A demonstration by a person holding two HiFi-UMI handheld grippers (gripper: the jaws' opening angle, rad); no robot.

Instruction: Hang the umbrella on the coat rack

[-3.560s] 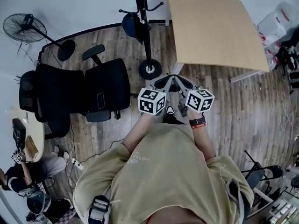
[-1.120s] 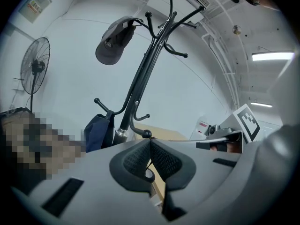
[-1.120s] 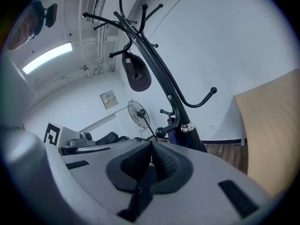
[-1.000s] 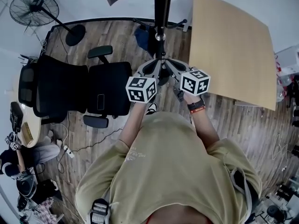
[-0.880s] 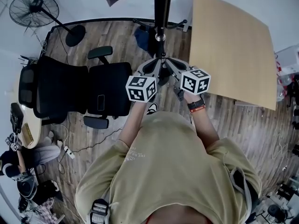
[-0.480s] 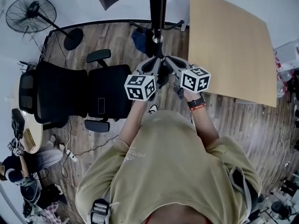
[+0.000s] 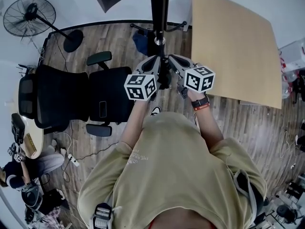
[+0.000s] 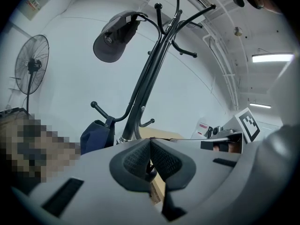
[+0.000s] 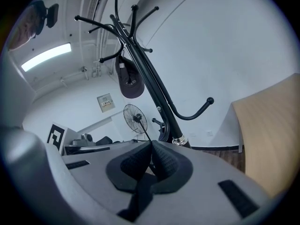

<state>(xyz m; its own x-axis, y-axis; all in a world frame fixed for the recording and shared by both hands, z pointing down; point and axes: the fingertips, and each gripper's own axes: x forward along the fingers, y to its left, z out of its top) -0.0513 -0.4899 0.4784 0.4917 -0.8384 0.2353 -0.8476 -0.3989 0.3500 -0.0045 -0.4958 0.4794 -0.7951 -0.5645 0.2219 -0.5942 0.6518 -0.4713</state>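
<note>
**Umbrella brought up to the coat rack, both jaws closed**

Since the earliest head view, the two grippers have been carried from well short of the coat rack (image 7: 159,13) to a position close against its pole, and they are now held higher. The step in hand is judged to be the approach to a hook. The curved lower hook (image 9: 197,111) is seen bare, whereas an upper hook is taken by a cap (image 8: 112,39) and another lower one by a blue bag (image 8: 96,136). The umbrella's hanging part would best be raised above the hook's ball end and lowered behind it. It should be released only once its weight is borne there.

The jaws of the left gripper (image 8: 150,158) are pressed together, with a small dark piece pinched at their lower edge. The jaws of the right gripper (image 9: 151,161) are likewise together. A dark strip, taken to be the umbrella (image 9: 139,191), is clamped there and trails below. The umbrella is thus held between the two grippers and is not yet hung.
</note>
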